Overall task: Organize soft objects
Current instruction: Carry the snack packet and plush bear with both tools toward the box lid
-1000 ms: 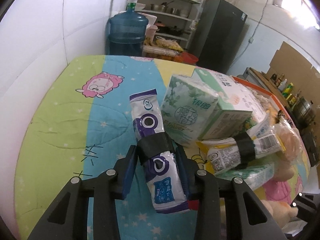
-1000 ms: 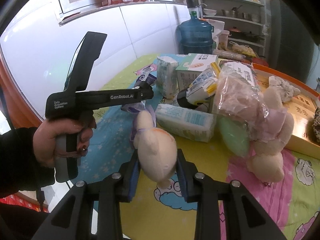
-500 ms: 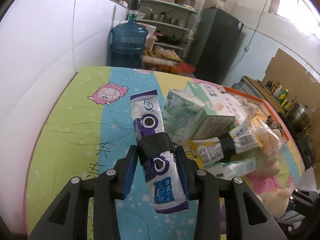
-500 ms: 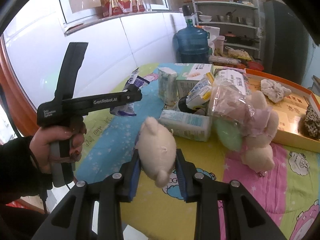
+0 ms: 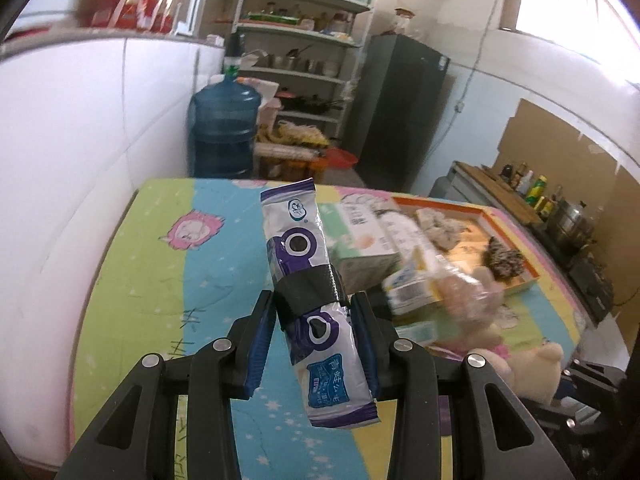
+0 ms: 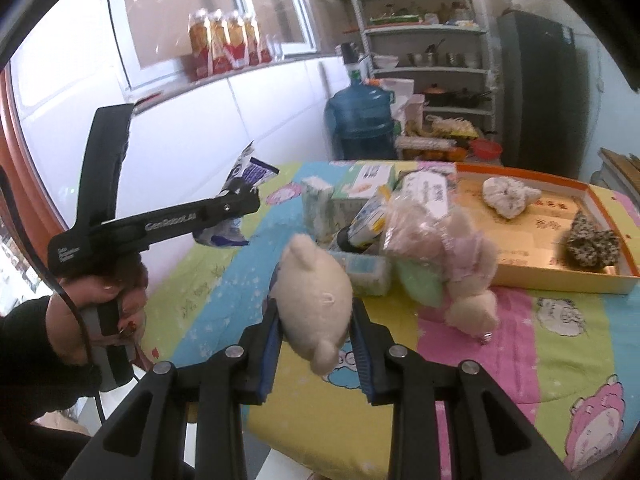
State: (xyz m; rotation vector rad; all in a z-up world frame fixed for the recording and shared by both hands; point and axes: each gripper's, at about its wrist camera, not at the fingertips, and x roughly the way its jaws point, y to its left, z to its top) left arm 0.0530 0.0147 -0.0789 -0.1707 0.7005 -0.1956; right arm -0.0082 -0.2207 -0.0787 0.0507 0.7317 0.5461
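Observation:
My left gripper (image 5: pixel 314 334) is shut on a purple-and-white tissue pack (image 5: pixel 310 280) bound with black tape, held in the air above the colourful quilt (image 5: pixel 160 272). My right gripper (image 6: pixel 314 322) is shut on a cream plush toy (image 6: pixel 314 300), also lifted off the quilt. From the right wrist view the left gripper (image 6: pixel 240 196) appears at left in a person's hand (image 6: pixel 104 300), with the tissue pack (image 6: pixel 250 172) sticking up from it. An orange tray (image 6: pixel 608 280) at the right rear holds two fluffy cloth items (image 6: pixel 510 196).
A heap of tissue packs and boxes (image 6: pixel 348 196) and a bagged pink plush (image 6: pixel 452 248) lies mid-quilt. A blue water jug (image 5: pixel 224 132), shelves and a dark fridge (image 5: pixel 400 108) stand behind. A white tiled wall (image 5: pixel 80 128) borders the quilt's left side.
Both grippers have risen with their loads still held. The heap on the quilt sits lower and farther off in both views, and the orange tray has come into fuller view.

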